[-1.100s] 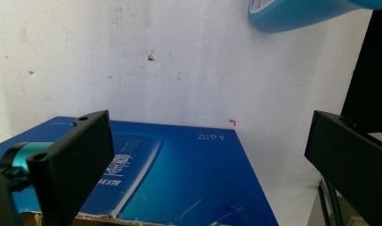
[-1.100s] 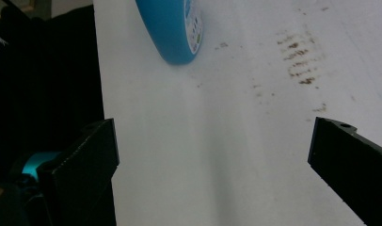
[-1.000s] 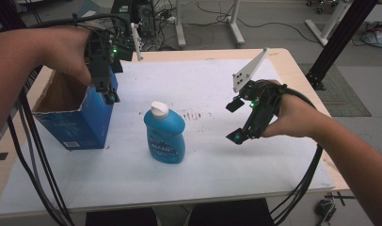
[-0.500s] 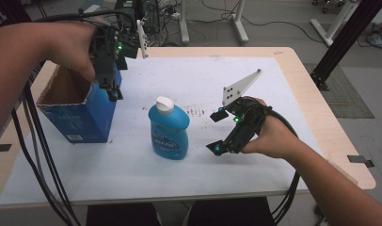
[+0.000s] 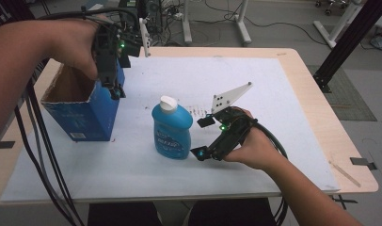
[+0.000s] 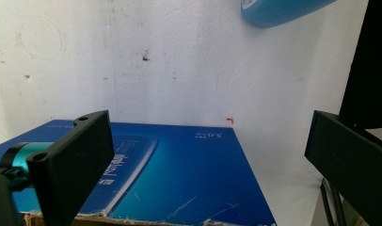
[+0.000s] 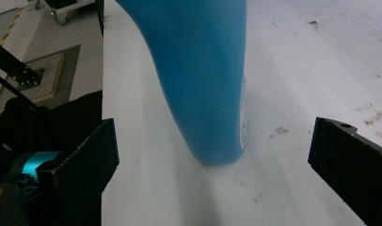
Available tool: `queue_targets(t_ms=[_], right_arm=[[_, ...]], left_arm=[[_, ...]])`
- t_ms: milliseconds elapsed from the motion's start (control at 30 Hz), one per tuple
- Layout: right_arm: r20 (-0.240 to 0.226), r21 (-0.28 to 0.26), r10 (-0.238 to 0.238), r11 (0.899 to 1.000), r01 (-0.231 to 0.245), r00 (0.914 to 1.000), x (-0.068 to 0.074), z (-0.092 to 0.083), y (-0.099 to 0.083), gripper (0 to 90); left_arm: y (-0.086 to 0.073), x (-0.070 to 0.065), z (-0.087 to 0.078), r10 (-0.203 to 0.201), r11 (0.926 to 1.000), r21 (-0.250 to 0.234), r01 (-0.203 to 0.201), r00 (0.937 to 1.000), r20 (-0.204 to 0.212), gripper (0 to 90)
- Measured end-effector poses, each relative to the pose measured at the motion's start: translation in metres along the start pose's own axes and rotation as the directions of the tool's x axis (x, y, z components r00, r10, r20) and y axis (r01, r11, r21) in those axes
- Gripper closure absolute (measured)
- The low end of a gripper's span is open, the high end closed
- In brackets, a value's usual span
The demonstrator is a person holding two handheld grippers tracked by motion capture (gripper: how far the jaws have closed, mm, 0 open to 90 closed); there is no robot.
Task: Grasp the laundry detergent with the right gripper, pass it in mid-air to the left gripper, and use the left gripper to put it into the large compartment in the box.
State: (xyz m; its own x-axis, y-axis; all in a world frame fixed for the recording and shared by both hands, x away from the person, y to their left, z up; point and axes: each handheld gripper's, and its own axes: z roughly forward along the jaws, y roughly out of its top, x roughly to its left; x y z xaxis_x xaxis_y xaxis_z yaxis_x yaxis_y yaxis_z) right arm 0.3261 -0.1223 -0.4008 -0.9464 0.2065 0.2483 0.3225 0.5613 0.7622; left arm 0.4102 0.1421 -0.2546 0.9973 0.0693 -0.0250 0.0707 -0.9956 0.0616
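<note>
The fingers of the right gripper (image 5: 202, 137) stand wide apart at lower centre of the high view, just beside the upright blue bottle (image 5: 172, 128) and not touching it; the right gripper view shows the bottle's base (image 7: 212, 94) between them, resting on the white sheet. Farther back, at upper left, the left gripper (image 5: 115, 87) hangs with fingers spread over the near wall of the open blue box (image 5: 88, 117) on the bench (image 5: 316, 117). The left gripper view shows that wall's printed face (image 6: 179, 179), with the bottle at top right.
</note>
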Motion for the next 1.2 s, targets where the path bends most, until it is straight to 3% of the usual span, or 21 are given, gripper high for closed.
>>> queue_targets(t_ms=[367,667,867,1000,1100,1200], right_arm=[[-0.002,-0.072,-0.025,0.997,0.025,0.9997,0.004,0.037,0.003,1.5],[0.029,-0.118,-0.029,0.992,0.032,0.9992,0.006,0.048,0.002,1.5],[0.055,-0.176,-0.036,0.983,0.045,0.9978,0.007,0.053,-0.001,1.8],[0.068,-0.206,-0.038,0.977,0.052,0.997,0.006,0.055,-0.003,6.1],[0.075,-0.23,-0.044,0.971,0.06,0.9962,0.007,0.056,-0.005,14.1],[0.087,-0.234,-0.04,0.971,0.059,0.9954,0.007,0.057,-0.005,16.2]], left_arm=[[0.001,-0.004,-0.002,0.007,1.0,-0.007,-0.007,1.0,-0.007,1.7],[-0.001,-0.005,-0.002,0.001,1.0,-0.007,-0.001,1.0,-0.007,1.7],[-0.003,-0.006,-0.002,0.003,1.0,-0.009,-0.003,1.0,-0.006,1.6],[-0.006,-0.005,-0.001,0.0,1.0,-0.009,0.0,1.0,-0.006,1.6],[-0.008,-0.005,-0.001,-0.001,1.0,-0.008,0.0,1.0,-0.004,1.6],[-0.009,-0.005,0.0,-0.001,1.0,-0.01,0.001,1.0,-0.003,1.7]])
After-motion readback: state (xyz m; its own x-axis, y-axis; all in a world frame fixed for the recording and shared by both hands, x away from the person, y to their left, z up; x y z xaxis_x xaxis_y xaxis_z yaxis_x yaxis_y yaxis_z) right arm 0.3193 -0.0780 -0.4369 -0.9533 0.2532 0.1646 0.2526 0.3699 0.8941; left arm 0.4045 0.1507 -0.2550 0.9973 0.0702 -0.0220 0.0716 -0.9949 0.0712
